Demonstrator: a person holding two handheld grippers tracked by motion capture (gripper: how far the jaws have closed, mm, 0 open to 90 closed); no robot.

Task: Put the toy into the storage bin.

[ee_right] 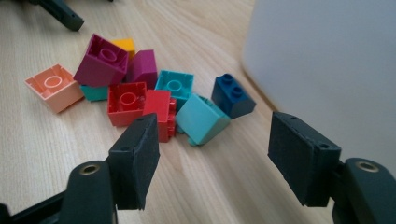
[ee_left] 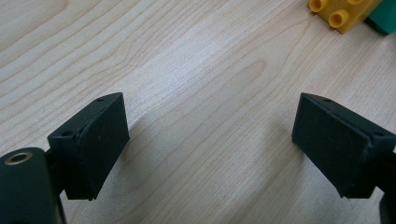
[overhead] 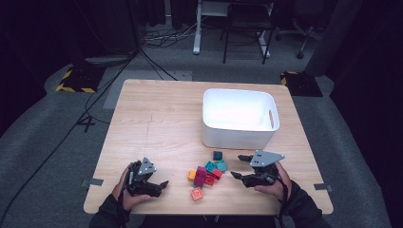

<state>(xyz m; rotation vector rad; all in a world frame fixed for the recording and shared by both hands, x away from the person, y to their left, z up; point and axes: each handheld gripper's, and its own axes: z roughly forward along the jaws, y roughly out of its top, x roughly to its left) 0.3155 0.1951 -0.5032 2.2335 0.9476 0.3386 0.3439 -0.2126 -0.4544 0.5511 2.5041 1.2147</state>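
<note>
Right gripper (ee_right: 212, 156): jaws apart, empty, lower middle of frame.
Toy bricks (ee_right: 140, 86): piled just beyond its jaws, upper left.
Left gripper (ee_left: 210, 144): jaws apart, empty.

The bench (overhead: 157, 123) is a light wood-grain top. Resting directly on it: a white bin (overhead: 239, 118) at the far right, and a cluster of coloured bricks (overhead: 206, 175) near the front edge, just before the bin.

Bright light overexposes the white bin (overhead: 240, 116) (surroundings stay dark), with soft shadows and slight blur.
</note>
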